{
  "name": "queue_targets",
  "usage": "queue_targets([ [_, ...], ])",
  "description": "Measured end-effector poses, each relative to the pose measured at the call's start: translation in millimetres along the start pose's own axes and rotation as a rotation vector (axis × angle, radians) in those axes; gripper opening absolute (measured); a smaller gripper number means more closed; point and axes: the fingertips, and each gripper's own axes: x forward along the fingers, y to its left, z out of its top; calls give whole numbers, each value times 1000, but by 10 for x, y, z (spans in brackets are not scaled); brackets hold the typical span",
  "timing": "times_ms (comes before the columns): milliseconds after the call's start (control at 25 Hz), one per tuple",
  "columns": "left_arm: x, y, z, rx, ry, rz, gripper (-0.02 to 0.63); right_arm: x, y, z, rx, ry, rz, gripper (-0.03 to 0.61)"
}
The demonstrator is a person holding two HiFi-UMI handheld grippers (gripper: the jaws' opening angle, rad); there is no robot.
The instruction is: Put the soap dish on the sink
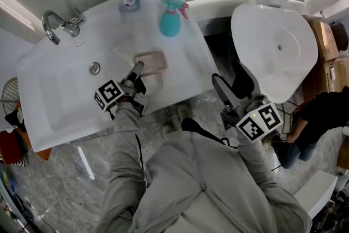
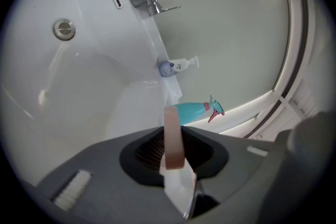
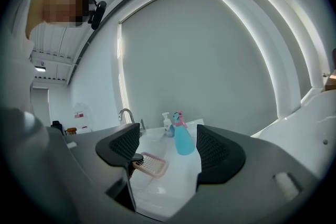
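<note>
White sink top (image 1: pixel 65 90) forms the work surface; we describe it from the left gripper (image 1: pixel 138 66) outward.

1. Tool state. The left gripper's jaws are closed on the near rim of the pink soap dish (image 1: pixel 151 61), and the rim stands edge-on between them in the left gripper view. The right gripper (image 1: pixel 229 78) is well apart to the right, off the sink, with its jaws spread and nothing between them.

2. Location of the part. The soap dish extends straight ahead of the left gripper's tips, over the flat ledge on the right of the basin. We cannot tell whether its base touches the ledge.

3. Handling. We judge the dish to be light, stiff moulded plastic with a slatted floor, and not fragile. The raised rim is the only practical hold. Because it is pinched at one edge, the far end may droop or pivot. Near water, we expect the plastic to be slippery.

4. Parts count, working outward:
- one soap dish;
- one drain (image 1: pixel 95 68), left of the gripper;
- one teal spray bottle (image 1: pixel 170 22), beyond the dish;
- one soap dispenser (image 1: pixel 129 0), beyond the dish and to the left;
- one faucet (image 1: pixel 57 24), far left;
- two grippers.
</note>
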Motion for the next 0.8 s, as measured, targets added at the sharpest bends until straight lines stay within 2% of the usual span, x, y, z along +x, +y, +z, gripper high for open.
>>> queue_targets([
  [520, 164, 238, -40, 119, 101, 144, 144, 109, -92, -5, 16, 2, 7, 339],
  [800, 291, 234, -169, 218, 181, 164, 146, 165, -130, -19, 24, 0, 13, 339],
])
